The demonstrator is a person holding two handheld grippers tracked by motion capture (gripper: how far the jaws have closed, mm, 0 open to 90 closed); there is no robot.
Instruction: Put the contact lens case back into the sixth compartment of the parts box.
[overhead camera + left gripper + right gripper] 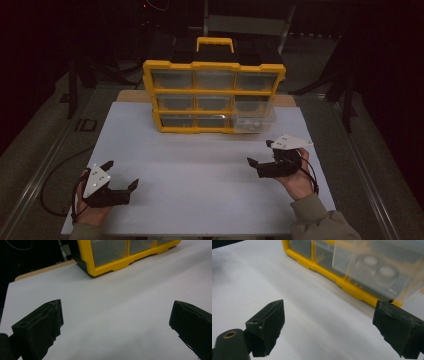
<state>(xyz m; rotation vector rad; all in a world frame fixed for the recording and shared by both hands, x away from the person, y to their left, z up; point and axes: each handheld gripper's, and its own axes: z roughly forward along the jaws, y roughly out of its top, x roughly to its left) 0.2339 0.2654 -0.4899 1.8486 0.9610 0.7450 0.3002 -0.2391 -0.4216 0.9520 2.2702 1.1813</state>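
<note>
While apart — both grippers' jaws wide.

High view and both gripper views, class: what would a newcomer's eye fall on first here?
First, the yellow drawer cabinet at the far middle of the white table, its bottom-right clear drawer pulled partway out, with round things blurred inside it in the right gripper view. Next, the left gripper and right gripper, both open and empty, near the table's front corners.

Pulled-out drawer (377,270) contents blurred; round shapes, unidentifiable.
</note>
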